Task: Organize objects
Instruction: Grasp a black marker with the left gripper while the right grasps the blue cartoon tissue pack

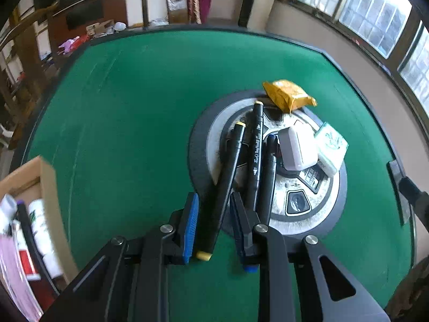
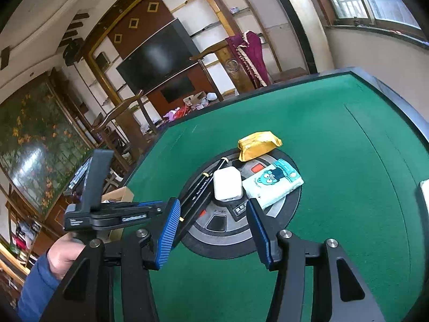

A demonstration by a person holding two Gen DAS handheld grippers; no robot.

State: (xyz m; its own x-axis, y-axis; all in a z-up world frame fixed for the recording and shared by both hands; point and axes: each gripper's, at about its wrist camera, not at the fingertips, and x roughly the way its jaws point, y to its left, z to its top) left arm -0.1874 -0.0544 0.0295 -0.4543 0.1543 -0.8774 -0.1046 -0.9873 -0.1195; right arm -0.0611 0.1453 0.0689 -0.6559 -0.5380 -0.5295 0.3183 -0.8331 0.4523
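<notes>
We see a round grey centre panel (image 1: 297, 216) set in the green felt table (image 1: 134, 107). On it three black markers (image 1: 256, 155) lie side by side, running near to far. Right of them sits a white plastic charger box (image 1: 296, 147), and further right, touching it, a white tissue packet (image 1: 331, 147). At the panel's far edge a yellow foil packet (image 1: 288, 95) lies just beyond the markers' tips. An open cardboard box (image 1: 34, 187) stands at the table's near left edge, well apart from the panel.

Green felt table (image 2: 335, 139), wall television (image 2: 158, 53), bright windows (image 1: 375, 18)
</notes>
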